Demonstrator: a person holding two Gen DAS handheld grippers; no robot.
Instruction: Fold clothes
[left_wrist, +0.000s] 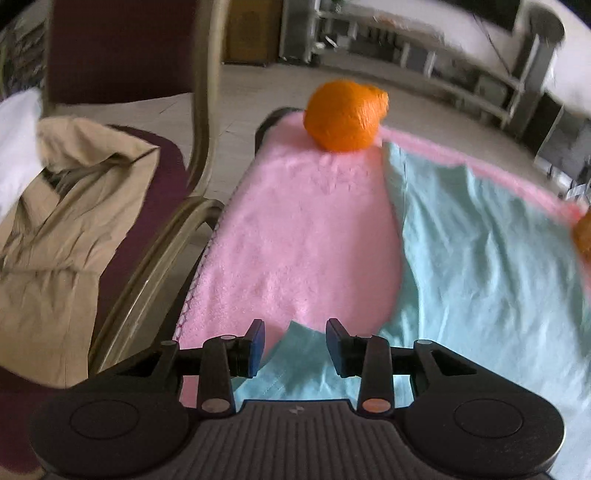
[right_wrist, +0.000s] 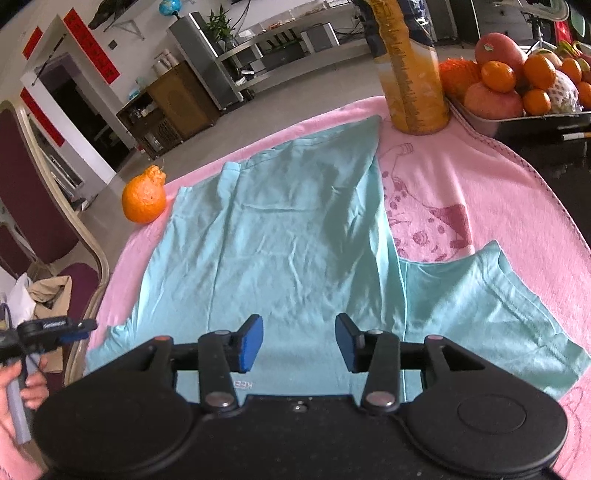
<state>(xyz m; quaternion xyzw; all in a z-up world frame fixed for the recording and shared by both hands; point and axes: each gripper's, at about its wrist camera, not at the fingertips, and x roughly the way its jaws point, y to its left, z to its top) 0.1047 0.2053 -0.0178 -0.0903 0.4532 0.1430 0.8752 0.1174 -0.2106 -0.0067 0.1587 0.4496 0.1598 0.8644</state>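
The light blue T-shirt (right_wrist: 288, 236) lies wrinkled on the pink towel (right_wrist: 480, 192), 1 side folded in, just beside the orange (right_wrist: 143, 199). The left gripper (left_wrist: 295, 345) and right gripper (right_wrist: 299, 343) stand spread, pinching nothing. Only the right wrist view shows the juice bottle (right_wrist: 410, 66) and fruit tray (right_wrist: 524, 120) beyond the shirt.

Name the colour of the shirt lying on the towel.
Light aqua blue shirt, plain; clearest in the right wrist view.

The left wrist view is motion-blurred, so the far shelving (left_wrist: 436, 48) stays indistinct. An orange object (left_wrist: 583, 236) is cut by its right edge, perhaps fruit. In the right wrist view, the bottle (right_wrist: 410, 66) loses its top, and the hand (right_wrist: 18, 391) is cropped.
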